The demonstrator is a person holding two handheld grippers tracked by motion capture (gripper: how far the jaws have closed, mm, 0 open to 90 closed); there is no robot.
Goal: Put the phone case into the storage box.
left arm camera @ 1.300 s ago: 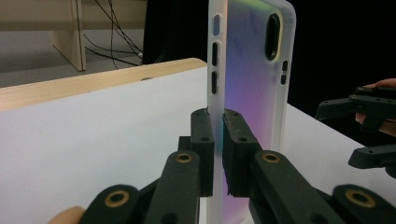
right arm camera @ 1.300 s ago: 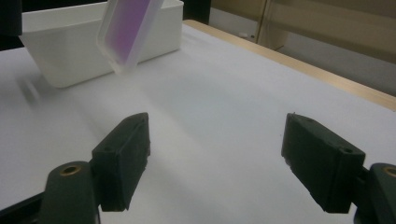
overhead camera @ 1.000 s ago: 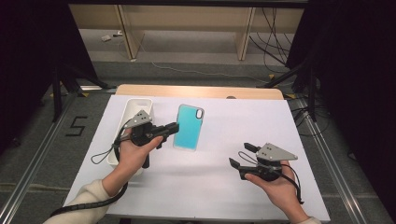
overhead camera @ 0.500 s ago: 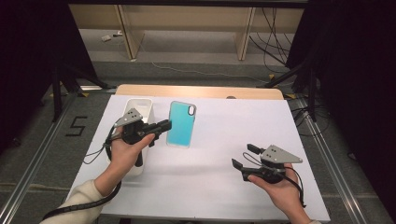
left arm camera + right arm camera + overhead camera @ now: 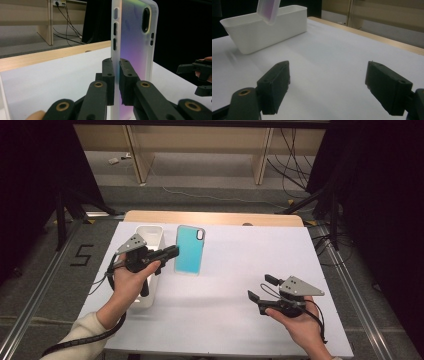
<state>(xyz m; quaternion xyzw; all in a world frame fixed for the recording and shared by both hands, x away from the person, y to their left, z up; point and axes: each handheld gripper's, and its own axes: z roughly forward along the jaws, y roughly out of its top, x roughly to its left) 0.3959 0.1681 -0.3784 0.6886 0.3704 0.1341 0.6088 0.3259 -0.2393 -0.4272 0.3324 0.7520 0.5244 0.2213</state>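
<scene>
Since the earlier frame the phone case (image 5: 189, 249) has shifted left, toward the white bin (image 5: 148, 236). In the high view, the left gripper (image 5: 171, 252) holds the case off the table (image 5: 260, 245) near its far-left corner, beside the bin; placing it looks still to come. The right gripper (image 5: 260, 288) waits near the near-right edge. The left gripper view shows both pads (image 5: 126, 75) clamped on the case's (image 5: 135, 37) edge. The right gripper view shows its jaws wide apart, holding nothing.
</scene>
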